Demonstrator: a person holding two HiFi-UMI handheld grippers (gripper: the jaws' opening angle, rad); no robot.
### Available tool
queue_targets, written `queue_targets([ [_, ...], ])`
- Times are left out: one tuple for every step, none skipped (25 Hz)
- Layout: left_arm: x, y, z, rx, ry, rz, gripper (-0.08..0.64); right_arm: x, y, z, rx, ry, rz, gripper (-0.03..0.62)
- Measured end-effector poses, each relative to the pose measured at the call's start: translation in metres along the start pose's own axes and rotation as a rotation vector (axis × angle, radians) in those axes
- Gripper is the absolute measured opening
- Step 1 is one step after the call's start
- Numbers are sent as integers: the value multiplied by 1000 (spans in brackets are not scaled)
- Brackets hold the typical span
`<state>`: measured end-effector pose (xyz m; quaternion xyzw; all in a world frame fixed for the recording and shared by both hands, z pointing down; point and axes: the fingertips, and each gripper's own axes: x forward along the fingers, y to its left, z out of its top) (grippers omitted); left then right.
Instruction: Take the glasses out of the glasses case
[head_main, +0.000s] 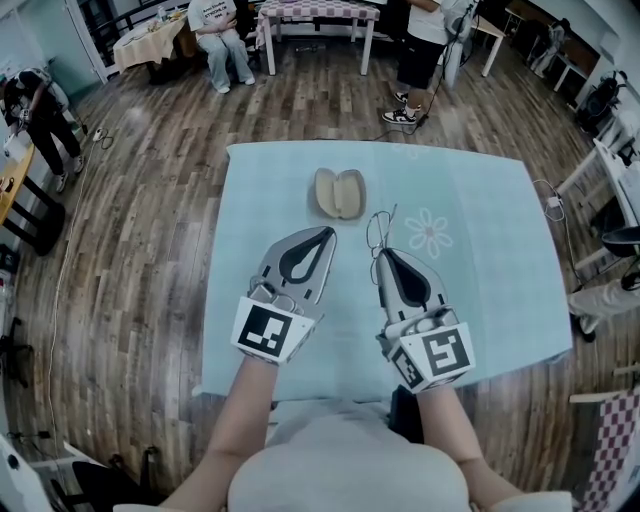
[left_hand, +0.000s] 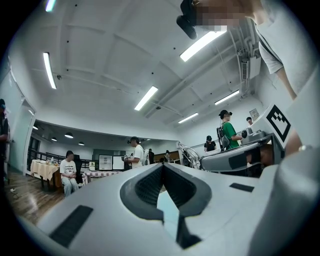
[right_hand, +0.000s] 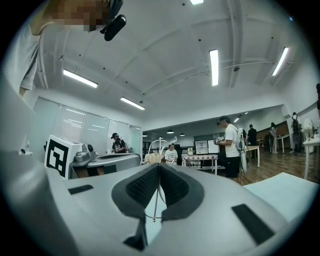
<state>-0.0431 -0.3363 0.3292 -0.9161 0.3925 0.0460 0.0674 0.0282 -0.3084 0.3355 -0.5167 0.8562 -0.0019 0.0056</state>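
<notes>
An open beige glasses case (head_main: 338, 193) lies on the light blue tablecloth (head_main: 480, 220), past both grippers, and it looks empty. Thin wire-framed glasses (head_main: 379, 231) hang just off the cloth, to the right of the case. My right gripper (head_main: 381, 256) is shut on the glasses; in the right gripper view a thin wire temple (right_hand: 155, 200) runs between the closed pads, with the rims (right_hand: 159, 145) rising past the tips. My left gripper (head_main: 326, 232) sits beside it below the case, shut with nothing in it, its pads (left_hand: 150, 182) meeting at the tip.
The table's near edge is right in front of the person's body, and its far edge (head_main: 330, 146) meets a wood floor. A person sits at the back left (head_main: 222, 35) and another stands at the back right (head_main: 420, 55), near other tables (head_main: 318, 12).
</notes>
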Motion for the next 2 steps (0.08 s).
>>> queue_targets([
  [0, 1, 0, 1, -1, 0, 8, 1, 1, 0, 1, 1, 1, 14],
  [-1, 2, 1, 3, -2, -1, 8, 2, 2, 0, 1, 2, 3, 14],
])
